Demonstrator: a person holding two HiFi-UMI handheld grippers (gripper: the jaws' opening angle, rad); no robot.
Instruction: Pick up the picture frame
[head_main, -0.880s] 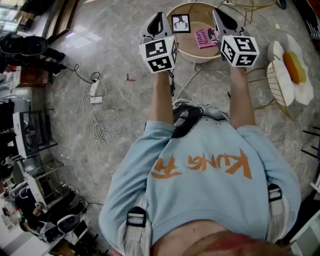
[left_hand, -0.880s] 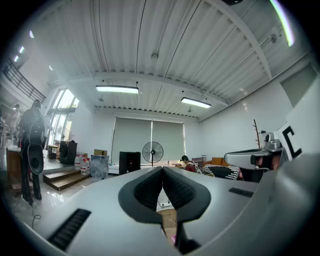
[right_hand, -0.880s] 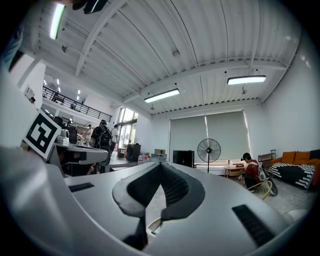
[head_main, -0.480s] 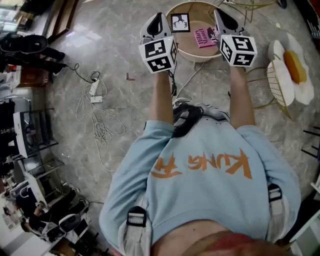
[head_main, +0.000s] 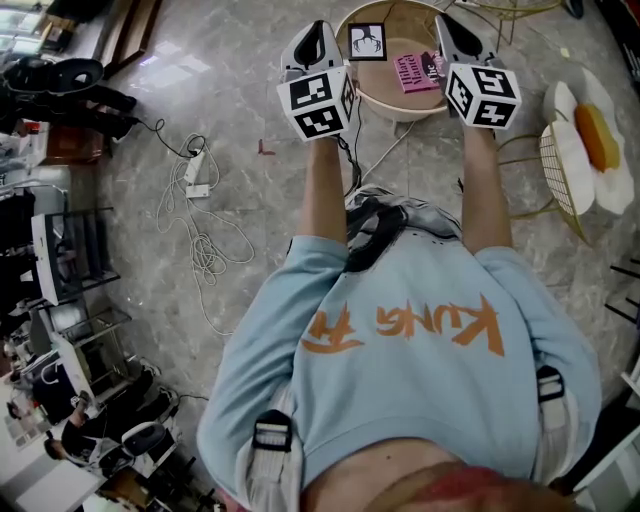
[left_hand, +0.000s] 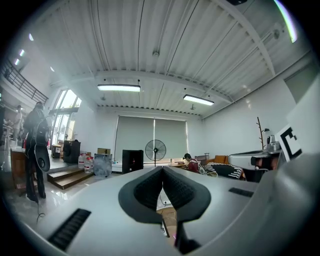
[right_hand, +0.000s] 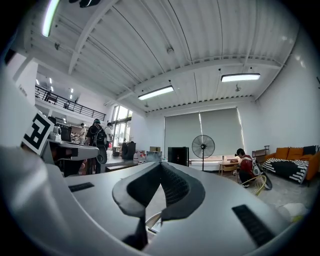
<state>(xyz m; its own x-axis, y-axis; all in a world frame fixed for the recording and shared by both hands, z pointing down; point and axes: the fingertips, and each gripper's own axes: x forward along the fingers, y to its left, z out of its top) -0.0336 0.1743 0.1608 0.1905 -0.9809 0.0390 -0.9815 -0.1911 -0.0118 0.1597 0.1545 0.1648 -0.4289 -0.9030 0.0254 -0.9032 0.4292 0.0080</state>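
Note:
The picture frame (head_main: 367, 41), black-edged with a dark figure on white, lies on the far left part of a small round table (head_main: 396, 111). A pink book (head_main: 417, 72) lies beside it on the right. My left gripper (head_main: 318, 32) is held level just left of the frame and above the table's edge, apart from the frame. My right gripper (head_main: 447, 26) is level over the table's right side, past the book. The left gripper view shows its jaws (left_hand: 162, 176) pressed together on nothing. The right gripper's jaws (right_hand: 160, 172) also meet with nothing between them.
A white power strip with loose cables (head_main: 197, 182) lies on the marble floor to the left. A gold wire chair with a flower-shaped cushion (head_main: 585, 135) stands to the right of the table. Racks and gear (head_main: 60, 250) line the left edge.
Both grippers have edged slightly forward toward the table. Their jaws stay shut, and the frame and book have not moved.

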